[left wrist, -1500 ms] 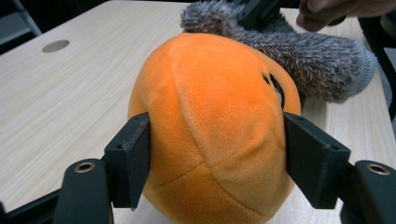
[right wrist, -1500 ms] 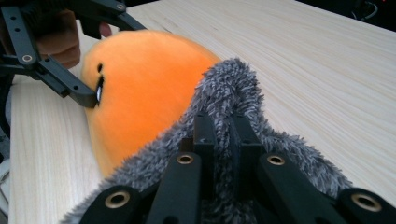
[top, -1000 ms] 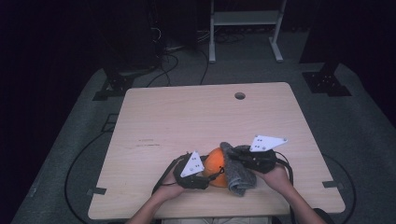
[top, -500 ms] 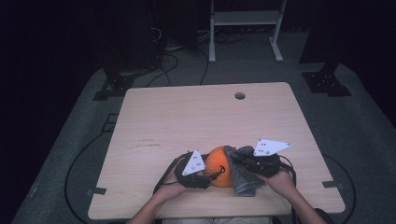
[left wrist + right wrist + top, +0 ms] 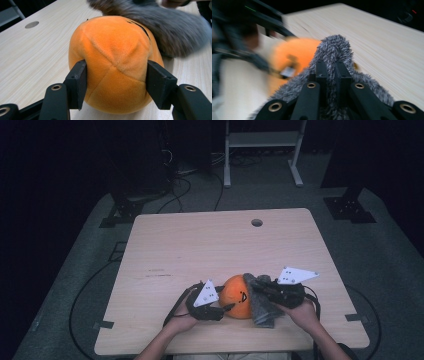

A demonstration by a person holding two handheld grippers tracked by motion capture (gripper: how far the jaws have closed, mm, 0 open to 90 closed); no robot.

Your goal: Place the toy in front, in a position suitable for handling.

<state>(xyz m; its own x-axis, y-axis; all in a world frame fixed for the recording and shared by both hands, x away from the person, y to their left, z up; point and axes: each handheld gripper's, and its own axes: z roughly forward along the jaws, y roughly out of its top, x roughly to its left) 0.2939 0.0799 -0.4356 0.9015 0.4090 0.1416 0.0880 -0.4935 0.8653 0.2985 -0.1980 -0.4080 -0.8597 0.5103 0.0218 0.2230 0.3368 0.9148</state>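
An orange plush ball [image 5: 238, 296] sits on the table [image 5: 200, 250] close to its near edge, a little right of the middle of that edge. It is round and soft, with stitched seams that meet on its side [image 5: 115, 62], and small black markings, one shaped like a triangle, on its top. Two black jaws press into its left and right flanks and dent the plush slightly. A grey fuzzy cloth [image 5: 260, 302] lies against the ball's right side, draped from the top of the ball down onto the table toward the near edge. Part of the cloth is bunched into a fold [image 5: 334, 50] pinched between two jaws.
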